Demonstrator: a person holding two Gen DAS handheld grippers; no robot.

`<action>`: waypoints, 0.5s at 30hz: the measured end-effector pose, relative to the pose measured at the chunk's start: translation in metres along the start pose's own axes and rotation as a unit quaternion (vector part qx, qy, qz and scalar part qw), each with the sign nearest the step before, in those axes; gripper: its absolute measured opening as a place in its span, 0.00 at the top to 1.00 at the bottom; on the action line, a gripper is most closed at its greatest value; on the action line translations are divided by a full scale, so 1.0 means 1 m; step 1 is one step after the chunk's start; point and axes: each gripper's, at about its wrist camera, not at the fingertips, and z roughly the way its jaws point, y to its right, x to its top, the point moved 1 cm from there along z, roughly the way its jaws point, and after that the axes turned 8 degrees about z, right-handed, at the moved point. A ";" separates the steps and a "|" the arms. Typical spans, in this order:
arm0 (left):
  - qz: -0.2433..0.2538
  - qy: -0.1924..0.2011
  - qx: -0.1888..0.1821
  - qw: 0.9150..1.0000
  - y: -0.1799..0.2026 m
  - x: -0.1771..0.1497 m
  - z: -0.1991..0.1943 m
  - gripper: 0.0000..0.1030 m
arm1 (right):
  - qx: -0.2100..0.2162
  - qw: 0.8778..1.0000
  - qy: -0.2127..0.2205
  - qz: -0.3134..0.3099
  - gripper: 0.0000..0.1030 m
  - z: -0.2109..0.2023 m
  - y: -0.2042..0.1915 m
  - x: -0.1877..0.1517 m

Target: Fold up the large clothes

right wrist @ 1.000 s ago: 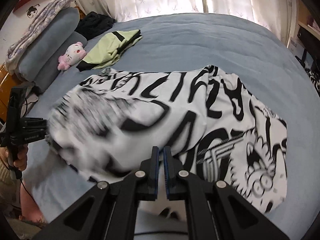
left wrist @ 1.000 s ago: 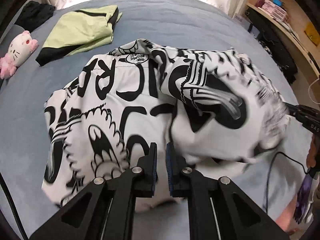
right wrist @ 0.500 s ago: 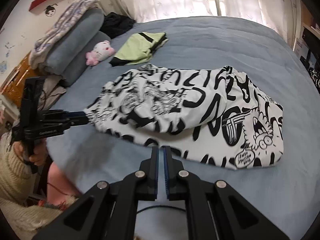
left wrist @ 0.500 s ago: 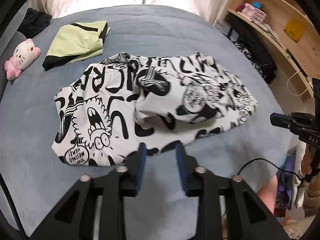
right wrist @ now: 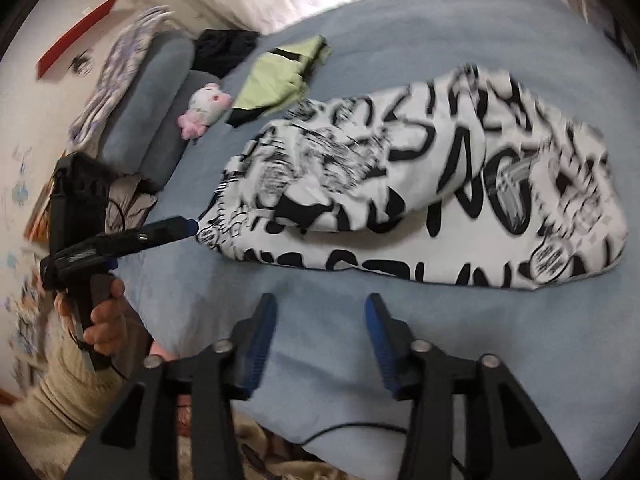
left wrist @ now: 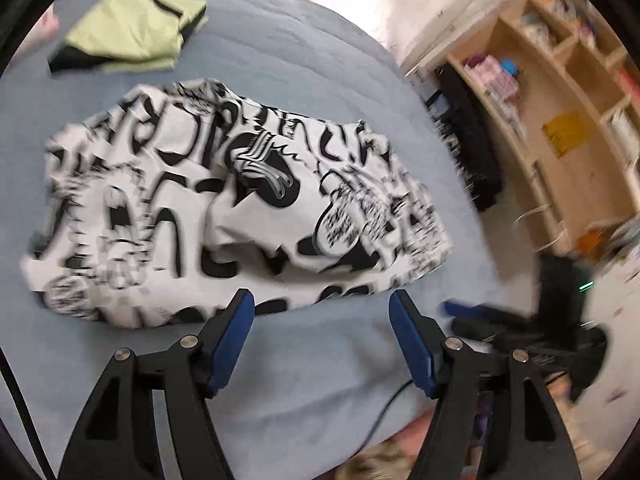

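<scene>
Since half a second ago both grippers have drawn back off the garment and spread their fingers: the left was already parting and now gapes wide, while the right, then pressed together, stands open too. Both views have swung and blurred.

The bed [right wrist: 400, 32], covered in a blue sheet, carries everything. On it the black-and-white printed garment [right wrist: 420, 192] lies partly folded, one flap doubled over the middle, its near hem running along just ahead of both grippers. I judge it light, soft and limp: it will sag and slide on itself, and the doubled layers may slip apart if lifted by one point. The better hold looks to be the two ends of a folded edge, one per gripper, pinching all layers together.

A folded green garment [left wrist: 128, 28] lies well apart at the far side, near a pink plush toy [right wrist: 204, 110].

The left gripper [left wrist: 320, 344] hovers empty at the near hem; the right gripper [right wrist: 320, 344] hangs empty over bare sheet.
</scene>
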 end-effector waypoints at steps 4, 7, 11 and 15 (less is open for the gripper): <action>-0.050 0.002 -0.046 0.998 -0.026 0.014 0.026 0.34 | 0.037 0.998 0.005 0.050 0.36 0.024 0.020 0.017; -0.073 0.005 -0.068 0.995 -0.039 0.022 0.042 0.34 | 0.069 0.994 0.009 0.087 0.31 0.036 0.033 0.032; -0.094 0.011 -0.090 0.991 -0.053 0.035 0.062 0.34 | 0.102 0.986 0.012 0.135 0.31 0.058 0.054 0.053; -0.091 -0.002 -0.083 0.992 -0.058 0.045 0.085 0.34 | 0.104 0.982 0.006 0.159 0.31 0.085 0.068 0.063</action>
